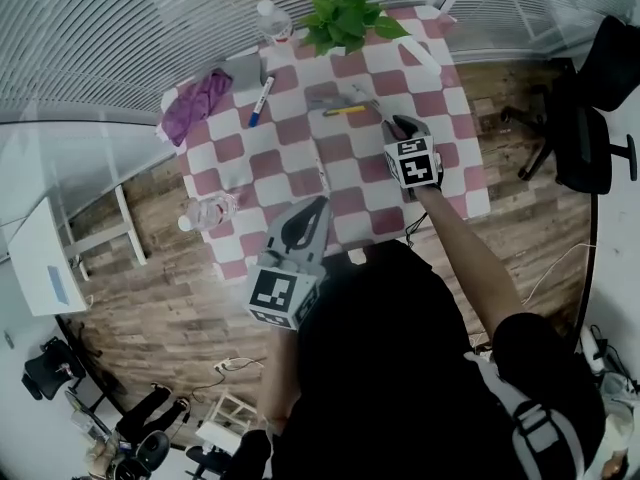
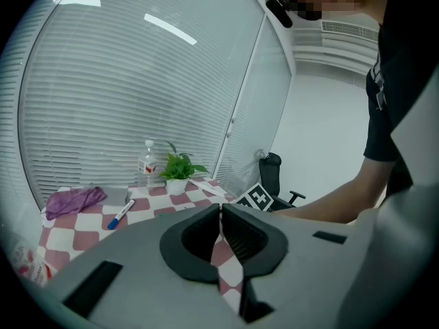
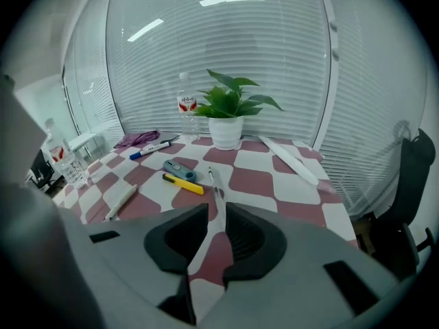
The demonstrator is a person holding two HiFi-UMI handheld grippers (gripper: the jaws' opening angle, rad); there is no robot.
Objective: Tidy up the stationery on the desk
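On the red-and-white checked table [image 1: 440, 183] lie a blue-capped marker [image 1: 260, 100] [image 3: 149, 150], a yellow utility knife [image 1: 345, 111] [image 3: 183, 184], a small grey-blue case [image 1: 322, 96] [image 3: 178, 170] and a white pen [image 1: 322, 176] [image 3: 121, 201]. My right gripper [image 1: 397, 123] [image 3: 216, 211] hangs over the table's right half. It is shut on a silver pen [image 1: 366, 97] [image 3: 212, 181] that sticks out ahead of the jaws. My left gripper [image 1: 322, 200] [image 2: 221, 214] hovers at the near edge, shut with nothing in it.
A potted plant [image 1: 345, 13] and an upright water bottle [image 1: 275, 20] stand at the far edge. A purple cloth [image 1: 195, 103] lies far left, another bottle [image 1: 210, 211] lies at the near left edge, and a long white strip [image 1: 420, 53] sits far right. An office chair [image 1: 590, 118] stands beyond.
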